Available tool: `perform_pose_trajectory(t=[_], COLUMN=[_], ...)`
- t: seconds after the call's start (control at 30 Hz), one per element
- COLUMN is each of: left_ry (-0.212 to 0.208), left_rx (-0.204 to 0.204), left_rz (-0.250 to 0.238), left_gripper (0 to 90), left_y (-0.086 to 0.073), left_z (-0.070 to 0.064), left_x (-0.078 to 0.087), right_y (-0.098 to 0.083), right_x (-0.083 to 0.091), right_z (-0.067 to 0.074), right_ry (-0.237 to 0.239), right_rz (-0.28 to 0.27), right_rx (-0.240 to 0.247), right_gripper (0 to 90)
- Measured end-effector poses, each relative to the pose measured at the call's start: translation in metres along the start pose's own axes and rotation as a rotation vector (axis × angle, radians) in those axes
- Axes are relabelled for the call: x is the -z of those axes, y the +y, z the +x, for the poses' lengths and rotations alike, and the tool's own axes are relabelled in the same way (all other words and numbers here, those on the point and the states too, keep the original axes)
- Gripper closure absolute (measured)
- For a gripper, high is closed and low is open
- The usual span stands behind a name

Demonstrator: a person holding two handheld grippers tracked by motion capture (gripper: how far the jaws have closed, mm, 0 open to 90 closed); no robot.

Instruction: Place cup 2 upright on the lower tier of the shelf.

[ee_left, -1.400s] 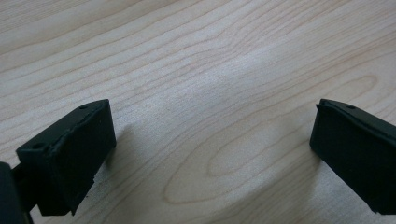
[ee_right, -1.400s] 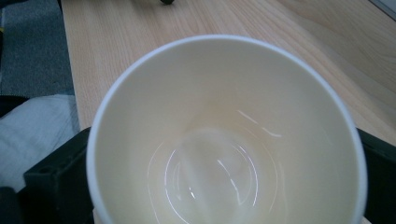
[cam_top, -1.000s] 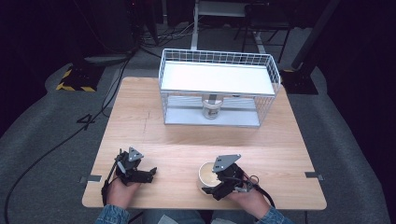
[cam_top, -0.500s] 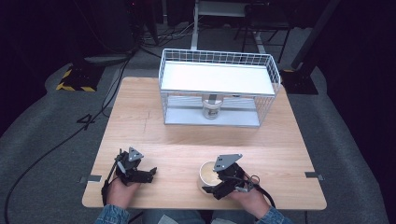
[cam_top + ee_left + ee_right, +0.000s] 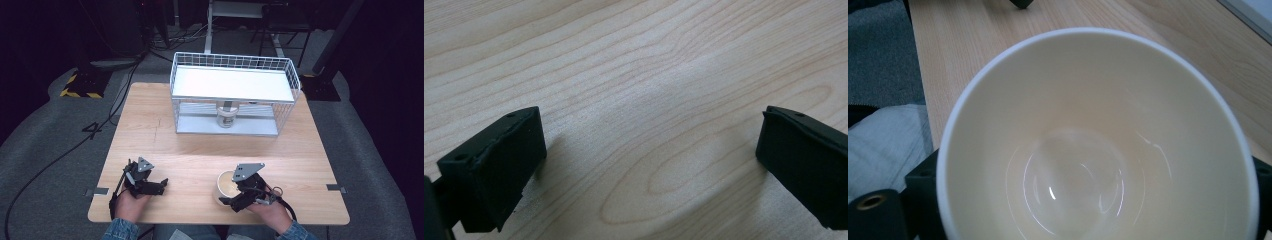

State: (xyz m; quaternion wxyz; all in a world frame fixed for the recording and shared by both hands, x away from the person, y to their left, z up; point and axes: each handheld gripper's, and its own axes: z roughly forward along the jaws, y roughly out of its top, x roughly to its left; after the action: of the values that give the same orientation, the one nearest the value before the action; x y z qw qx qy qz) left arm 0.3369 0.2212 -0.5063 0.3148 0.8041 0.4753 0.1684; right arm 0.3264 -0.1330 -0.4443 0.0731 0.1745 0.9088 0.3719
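Your right gripper (image 5: 231,202) holds a cream cup (image 5: 1098,135) at the near edge of the wooden table (image 5: 200,145), a black jaw against each side of it. Your left gripper (image 5: 159,184) rests on the tabletop with jaws spread wide, nothing between them. Farther off stands a white wire rack (image 5: 235,92), a small jar (image 5: 226,116) beneath its shelf.

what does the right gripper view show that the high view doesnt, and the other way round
Right gripper view alone: the cup's empty, glossy inside, with a black jaw at each side of its wall. High view alone: the wire rack at the table's far side, a white tub under its shelf, and the left gripper, jaws apart over bare wood. Both: the cup in the right gripper and the wooden table.
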Motion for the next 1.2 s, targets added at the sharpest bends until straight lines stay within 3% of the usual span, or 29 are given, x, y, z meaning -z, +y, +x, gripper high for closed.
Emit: perform_pose_trajectory(t=[1.2], left_ry=[0.001], left_rx=[0.002], left_rz=[0.002], left_gripper=[0.3], left_y=[0.0], left_z=[0.0], left_x=[0.0], right_y=[0.042], right_x=[0.057], right_z=[-0.025], right_ry=[-0.086], right_rz=[-0.098], right_rx=[-0.003], right_gripper=[9.6])
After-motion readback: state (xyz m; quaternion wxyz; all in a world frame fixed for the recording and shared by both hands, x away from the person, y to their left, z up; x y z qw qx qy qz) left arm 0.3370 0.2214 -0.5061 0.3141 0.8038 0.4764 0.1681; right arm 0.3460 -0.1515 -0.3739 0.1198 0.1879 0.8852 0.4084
